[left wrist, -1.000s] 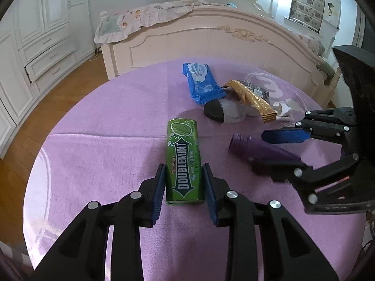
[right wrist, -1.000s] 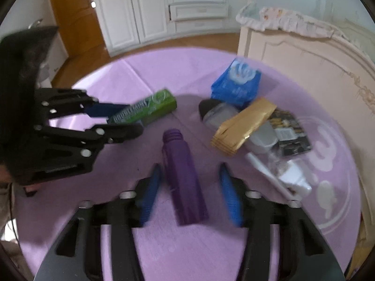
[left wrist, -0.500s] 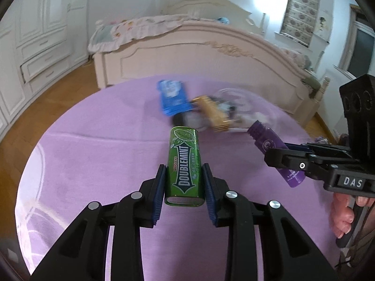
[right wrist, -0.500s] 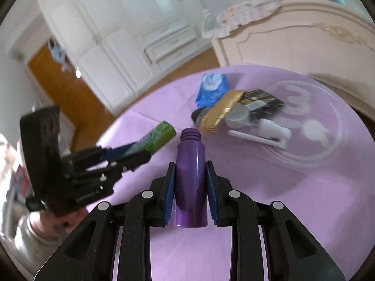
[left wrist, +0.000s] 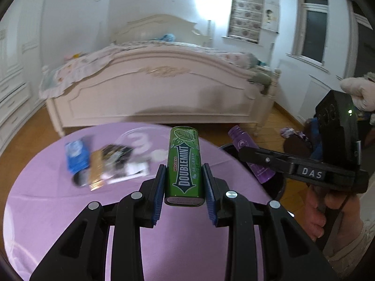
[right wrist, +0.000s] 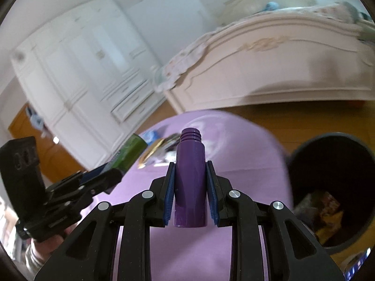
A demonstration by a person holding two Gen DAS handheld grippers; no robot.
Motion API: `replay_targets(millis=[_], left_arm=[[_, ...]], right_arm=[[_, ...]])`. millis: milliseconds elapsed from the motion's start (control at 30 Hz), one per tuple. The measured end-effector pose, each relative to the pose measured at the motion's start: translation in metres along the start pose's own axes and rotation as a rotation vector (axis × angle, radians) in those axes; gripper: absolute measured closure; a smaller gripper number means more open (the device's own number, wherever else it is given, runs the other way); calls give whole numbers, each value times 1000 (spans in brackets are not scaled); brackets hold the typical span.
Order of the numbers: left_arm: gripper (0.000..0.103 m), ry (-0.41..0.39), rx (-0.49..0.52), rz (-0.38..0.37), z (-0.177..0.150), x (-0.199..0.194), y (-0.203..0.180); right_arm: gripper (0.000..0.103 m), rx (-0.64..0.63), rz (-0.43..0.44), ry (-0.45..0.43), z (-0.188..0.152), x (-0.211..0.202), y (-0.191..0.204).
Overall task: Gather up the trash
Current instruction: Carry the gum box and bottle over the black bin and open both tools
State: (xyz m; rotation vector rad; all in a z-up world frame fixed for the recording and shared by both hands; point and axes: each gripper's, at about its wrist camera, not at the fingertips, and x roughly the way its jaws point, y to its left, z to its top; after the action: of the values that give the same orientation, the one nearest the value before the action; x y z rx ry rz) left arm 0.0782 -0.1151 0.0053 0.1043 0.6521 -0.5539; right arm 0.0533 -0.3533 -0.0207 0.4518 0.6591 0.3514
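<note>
We note the round table (left wrist: 58, 210) under its purple cloth first, then the dark bin (right wrist: 332, 187) standing on the floor just off its right edge, some wrappers already lying inside. On the cloth's far side a blurred heap of litter (left wrist: 105, 166) remains: blue packet, gold wrapper, white scraps. Both claws are loaded and raised above the table. The left gripper (left wrist: 184, 194) is clamped tight on the green gum tin (left wrist: 184, 166), which points forward and up. The right gripper (right wrist: 190, 201) is closed on the purple bottle (right wrist: 190, 175), capless, threaded neck away from us. We judge the step as carry-to-bin; next comes swinging each claw over the bin's mouth, then opening, right claw being nearer.
</note>
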Motion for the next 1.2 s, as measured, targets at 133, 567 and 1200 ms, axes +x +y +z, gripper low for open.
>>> replay_targets(millis=[133, 567, 1200], left_arm=[[73, 3, 36, -41, 11, 19, -26], [73, 77, 81, -157, 24, 96, -98], [72, 227, 132, -194, 6, 169, -145]], right_arm=[[77, 33, -38, -37, 1, -17, -27], [77, 206, -146, -91, -12, -42, -119], [77, 417, -197, -45, -44, -19, -211]])
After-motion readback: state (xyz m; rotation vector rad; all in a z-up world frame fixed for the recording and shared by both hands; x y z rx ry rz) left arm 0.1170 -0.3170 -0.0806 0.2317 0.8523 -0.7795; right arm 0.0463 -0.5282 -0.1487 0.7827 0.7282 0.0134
